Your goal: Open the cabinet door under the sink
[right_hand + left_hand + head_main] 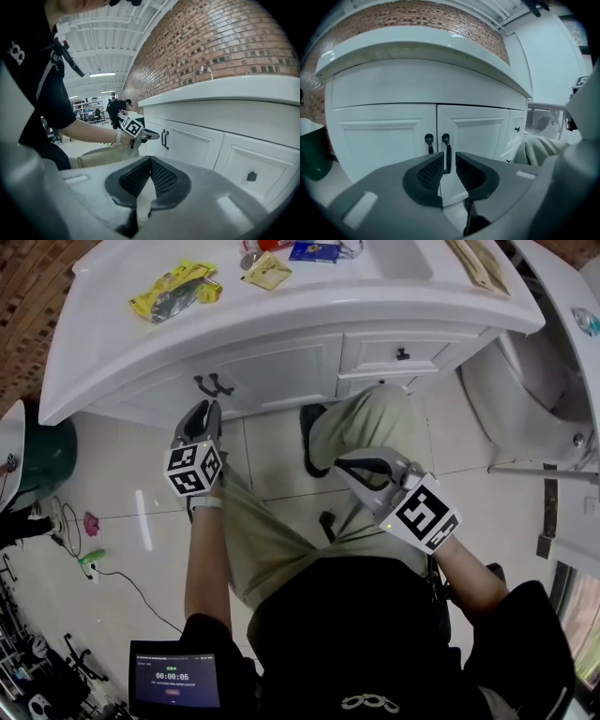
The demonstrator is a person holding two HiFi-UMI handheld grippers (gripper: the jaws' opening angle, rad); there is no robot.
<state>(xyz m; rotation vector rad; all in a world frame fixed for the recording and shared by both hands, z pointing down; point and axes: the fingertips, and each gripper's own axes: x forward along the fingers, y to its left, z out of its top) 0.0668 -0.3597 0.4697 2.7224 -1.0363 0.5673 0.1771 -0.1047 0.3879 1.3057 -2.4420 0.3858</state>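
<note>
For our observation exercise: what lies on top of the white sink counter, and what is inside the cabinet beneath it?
On the counter: a yellow packet, a smaller yellow packet and a blue packet. The cabinet doors are shut, so the inside is hidden.

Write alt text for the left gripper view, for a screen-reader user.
The left gripper, fingers open, lines up on the dark handle of the right-hand door of a white cabinet, not yet gripping it. That door and the left-hand door are shut, handles side by side at the middle seam. A brick wall shows above the counter.
</note>
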